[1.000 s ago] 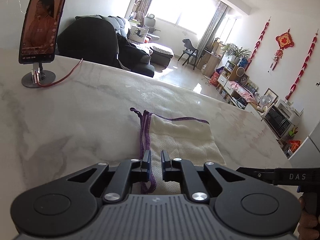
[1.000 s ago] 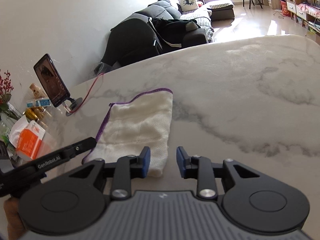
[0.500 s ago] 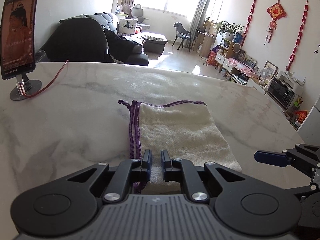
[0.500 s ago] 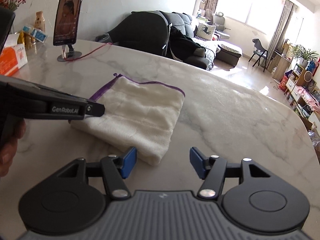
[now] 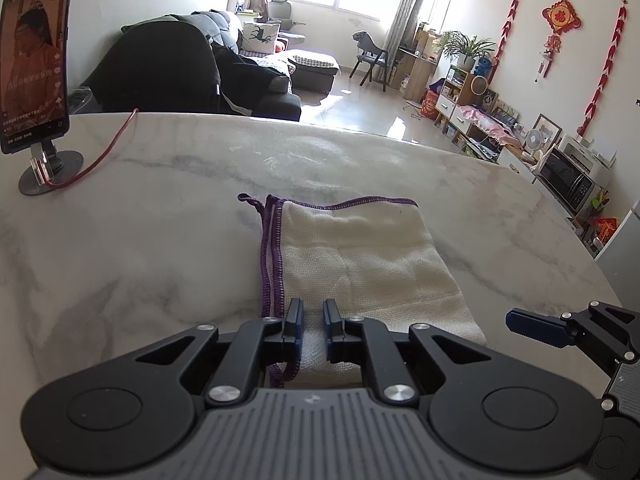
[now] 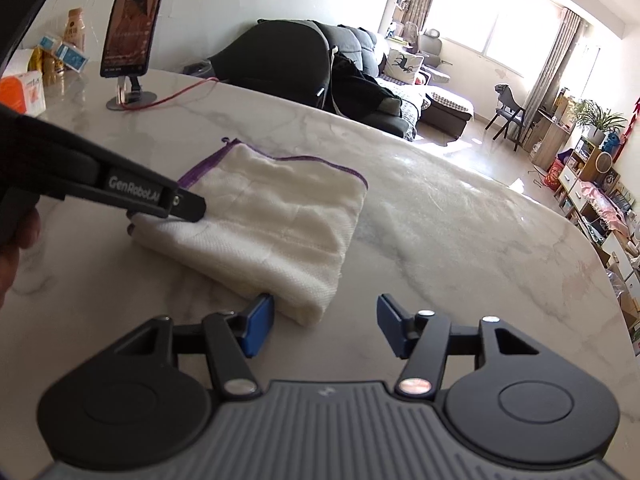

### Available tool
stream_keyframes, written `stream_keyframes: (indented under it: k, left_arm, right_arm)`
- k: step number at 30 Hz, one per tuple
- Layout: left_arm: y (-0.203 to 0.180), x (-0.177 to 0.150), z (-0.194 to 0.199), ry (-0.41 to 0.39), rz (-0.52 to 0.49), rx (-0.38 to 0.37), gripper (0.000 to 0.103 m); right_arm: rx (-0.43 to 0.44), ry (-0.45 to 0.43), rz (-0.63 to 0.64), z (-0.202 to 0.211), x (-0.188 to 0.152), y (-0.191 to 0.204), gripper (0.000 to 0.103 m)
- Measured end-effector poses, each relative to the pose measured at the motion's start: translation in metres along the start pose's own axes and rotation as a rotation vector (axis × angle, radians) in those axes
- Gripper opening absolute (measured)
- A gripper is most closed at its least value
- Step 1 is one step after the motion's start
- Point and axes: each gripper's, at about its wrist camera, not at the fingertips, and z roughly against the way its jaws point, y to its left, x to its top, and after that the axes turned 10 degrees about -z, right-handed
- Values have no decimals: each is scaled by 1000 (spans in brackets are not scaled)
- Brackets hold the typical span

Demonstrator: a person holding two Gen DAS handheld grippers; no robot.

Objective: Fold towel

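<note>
Left gripper sits low over the near edge of the folded towel, jaws nearly closed, maybe pinching cloth. Purple hem runs along its left side. Right gripper pokes in at right; phone stands far left.

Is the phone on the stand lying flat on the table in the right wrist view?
No, the phone stands upright on its stand, with its lit screen facing over the marble table.

One towel, two grippers, one phone, one table.
</note>
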Motion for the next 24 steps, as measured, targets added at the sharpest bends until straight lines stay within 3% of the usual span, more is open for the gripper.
stream_keyframes:
  k: [1, 3, 5, 8, 16, 22, 24]
  left_arm:
    - [0, 0, 0, 1, -2, 0, 11]
    - [-1, 1, -1, 2, -3, -2, 11]
    - [0, 0, -1, 2, -2, -6, 11]
    - [0, -1, -1, 0, 1, -12, 11]
    - [-3, -7, 2, -35, -22, -6, 11]
    - [-16, -5, 2, -28, -80, 41, 13]
    - [-18, -4, 2, -25, -79, 41, 16]
  right_arm:
    - [1, 3, -9, 0, 0, -2, 45]
    - [3, 10, -28, 0, 0, -5, 23]
    - [6, 17, -46, 0, -1, -9, 10]
    - [-2, 24, -70, 1, -4, -15, 3]
    - [13, 37, -116, 3, 0, -23, 9]
    - [40, 49, -150, 3, 5, -26, 24]
    - [50, 53, -161, 3, 7, -28, 33]
